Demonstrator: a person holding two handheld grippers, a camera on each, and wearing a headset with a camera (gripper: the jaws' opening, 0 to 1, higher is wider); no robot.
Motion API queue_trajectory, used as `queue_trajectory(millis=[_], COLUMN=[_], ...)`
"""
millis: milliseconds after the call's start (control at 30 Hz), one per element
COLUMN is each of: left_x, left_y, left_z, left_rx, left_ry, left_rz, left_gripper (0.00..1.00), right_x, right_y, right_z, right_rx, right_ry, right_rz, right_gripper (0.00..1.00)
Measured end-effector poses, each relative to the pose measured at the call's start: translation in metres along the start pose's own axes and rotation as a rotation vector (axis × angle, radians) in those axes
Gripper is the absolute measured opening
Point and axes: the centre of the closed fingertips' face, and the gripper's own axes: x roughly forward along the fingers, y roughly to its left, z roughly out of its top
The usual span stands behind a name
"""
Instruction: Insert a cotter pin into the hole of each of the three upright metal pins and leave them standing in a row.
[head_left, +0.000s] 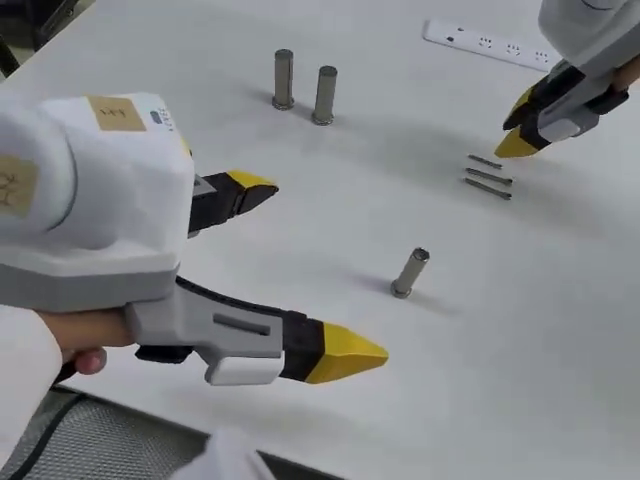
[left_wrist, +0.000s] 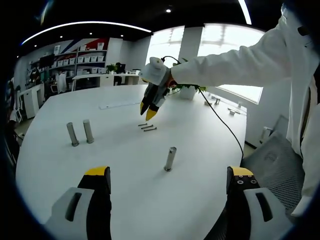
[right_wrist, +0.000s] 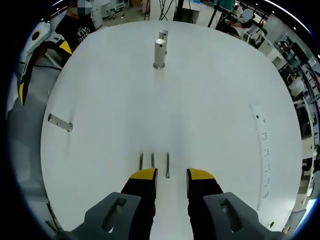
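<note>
Two upright metal pins (head_left: 283, 80) (head_left: 325, 95) stand side by side at the far middle of the white table (head_left: 150, 60). A third metal pin (head_left: 411, 272) stands alone nearer me. Three thin cotter pins (head_left: 488, 176) lie side by side to the right. My right gripper (head_left: 519, 127) hovers just above and beyond them, its jaws a little apart with nothing between; in its own view the cotter pins (right_wrist: 153, 160) lie just ahead of the right gripper (right_wrist: 172, 175). My left gripper (head_left: 305, 270) is held wide open near the table's front edge, with the lone pin (left_wrist: 170, 159) ahead of it.
A white power strip (head_left: 490, 45) lies at the far right of the table, behind the right gripper. A black cable (left_wrist: 220, 120) runs along the table's right side. The table's near edge (head_left: 130, 405) is just below my left gripper.
</note>
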Motion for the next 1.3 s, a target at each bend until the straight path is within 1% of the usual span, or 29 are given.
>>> queue_trajectory(millis=[100, 167, 300, 433, 500, 600, 700, 767, 833, 900, 1000, 1067, 1100, 1233, 1267, 1300], left_x=[0.0, 0.0, 0.003, 0.004, 0.005, 0.004, 0.004, 0.004, 0.006, 0.007, 0.007, 0.007, 0.007, 0.008, 0.008, 0.008], left_y=[-0.001, -0.001, -0.006, -0.008, -0.009, -0.007, -0.005, -0.005, -0.011, -0.012, -0.012, -0.012, -0.013, -0.014, -0.014, -0.013], left_z=[0.004, 0.005, 0.008, 0.008, 0.008, 0.007, 0.005, 0.004, 0.004, 0.002, 0.0, -0.001, -0.002, -0.003, -0.004, -0.006], left_rx=[-0.002, -0.009, -0.014, -0.017, -0.018, -0.022, -0.025, -0.023, -0.025, -0.027, -0.024, -0.031, -0.037, -0.042, -0.044, -0.046], left_ry=[-0.011, -0.016, -0.025, -0.026, -0.026, -0.026, -0.016, -0.012, -0.003, 0.009, 0.011, 0.01, 0.01, 0.006, 0.008, 0.013], left_rz=[0.002, 0.0, -0.005, -0.008, -0.008, -0.009, 0.001, 0.002, -0.01, -0.017, -0.021, -0.029, -0.031, -0.038, -0.04, -0.041], left_gripper=[0.95, 0.95, 0.93, 0.93, 0.93, 0.93, 0.96, 0.98, 0.98, 0.98, 0.98, 0.97, 0.97, 0.97, 0.97, 0.97], right_x=[0.007, 0.011, 0.017, 0.019, 0.019, 0.019, 0.019, 0.02, 0.02, 0.02, 0.021, 0.023, 0.025, 0.027, 0.029, 0.029], right_y=[0.002, 0.0, 0.001, 0.0, 0.001, 0.003, 0.003, 0.002, 0.003, 0.003, 0.003, 0.0, -0.004, -0.01, -0.014, -0.02], right_z=[-0.003, -0.004, -0.005, -0.005, -0.005, -0.005, -0.005, -0.004, -0.004, -0.004, -0.004, -0.004, -0.005, -0.004, -0.004, -0.005], right_rx=[0.003, 0.006, 0.015, 0.017, 0.024, 0.023, 0.028, 0.049, 0.039, 0.03, 0.022, 0.01, 0.001, -0.011, -0.006, -0.013], right_ry=[0.014, 0.019, 0.03, 0.036, 0.039, 0.043, 0.048, 0.056, 0.068, 0.081, 0.097, 0.106, 0.113, 0.137, 0.145, 0.155], right_rz=[0.02, 0.022, 0.042, 0.049, 0.058, 0.076, 0.079, 0.079, 0.082, 0.084, 0.08, 0.079, 0.08, 0.074, 0.059, 0.02], right_gripper=[0.16, 0.14, 0.11, 0.1, 0.07, 0.05, 0.04, 0.04, 0.04, 0.04, 0.04, 0.04, 0.03, 0.0, 0.0, 0.0])
